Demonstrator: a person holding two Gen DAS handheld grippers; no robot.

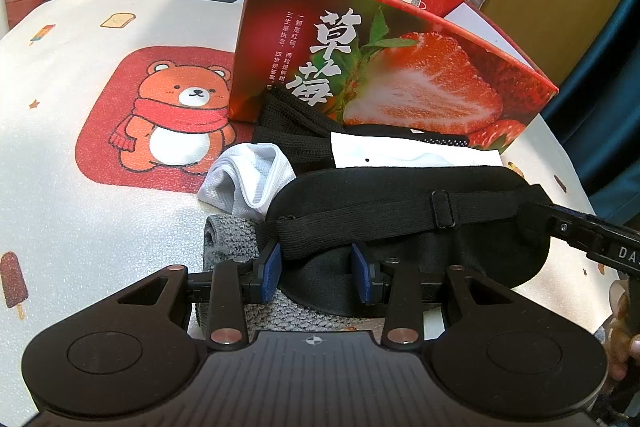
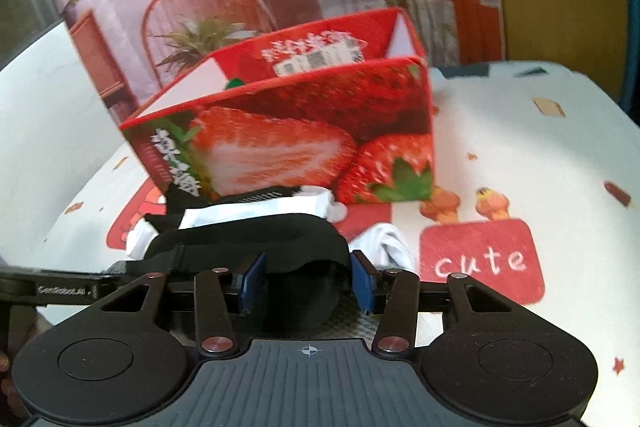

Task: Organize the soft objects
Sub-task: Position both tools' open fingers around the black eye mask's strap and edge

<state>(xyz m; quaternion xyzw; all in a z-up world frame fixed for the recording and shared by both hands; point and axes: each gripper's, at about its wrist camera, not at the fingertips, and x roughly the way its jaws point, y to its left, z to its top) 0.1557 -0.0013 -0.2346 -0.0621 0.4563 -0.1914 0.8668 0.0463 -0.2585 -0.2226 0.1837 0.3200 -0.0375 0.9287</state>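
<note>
Black fabric fills the middle of both views: a padded eye mask (image 1: 420,211) with an elastic strap (image 1: 360,223) lies on top of a small pile of soft things, near the middle of the table (image 1: 80,187), which has a white printed cloth with a bear picture (image 1: 180,119). The left gripper (image 1: 316,277) stands partly open, and one end of the eye mask with its strap is between the blue pads (image 1: 272,273); whether the pads press on the fabric I cannot tell. The right gripper (image 2: 308,281) is also partly open, with the other end of the mask (image 2: 256,239) between its pads, and here again a firm grip is not clear. Under the mask there is a grey knitted cloth (image 1: 228,239), a white mesh sock (image 1: 248,179) just beside it, and a black and white textile (image 1: 400,151) behind. A red strawberry box (image 1: 380,67), open at the top, stands behind the pile toward the far edge of the table, touching the black and white textile.
</note>
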